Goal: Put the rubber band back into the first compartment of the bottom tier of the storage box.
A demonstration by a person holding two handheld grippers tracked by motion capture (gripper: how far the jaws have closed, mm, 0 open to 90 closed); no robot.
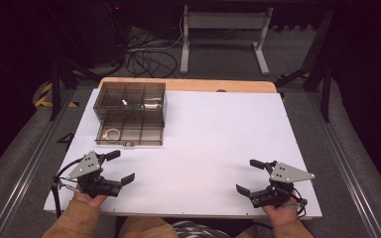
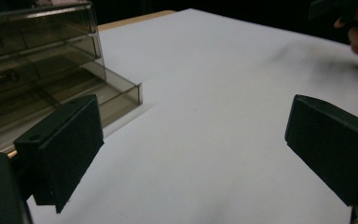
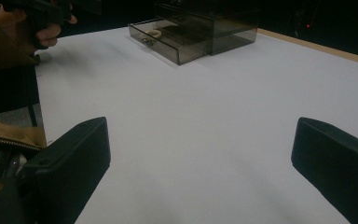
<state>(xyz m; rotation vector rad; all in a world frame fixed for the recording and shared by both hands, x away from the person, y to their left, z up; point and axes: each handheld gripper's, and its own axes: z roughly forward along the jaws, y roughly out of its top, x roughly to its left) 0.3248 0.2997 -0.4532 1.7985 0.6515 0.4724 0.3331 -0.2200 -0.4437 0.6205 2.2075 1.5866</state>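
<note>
organizer box (image 2: pixel 37 70) cut off at left edge | drawer (image 1: pixel 130 134) contents too small to identify | pale ring (image 1: pixel 112 133) blurred

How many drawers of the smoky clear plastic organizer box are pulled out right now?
1. The bottom drawer of the smoky clear plastic organizer box is pulled out toward the person, holding a pale ring; any upper drawers look closed.

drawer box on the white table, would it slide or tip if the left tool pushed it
The drawer box looks like thin clear plastic holding a few small bits, so probably light and apt to slide on the smooth table. Its bottom drawer is pulled out, so a push there would likely just shut it. It sits low and wide, so tipping seems unlikely.
</note>
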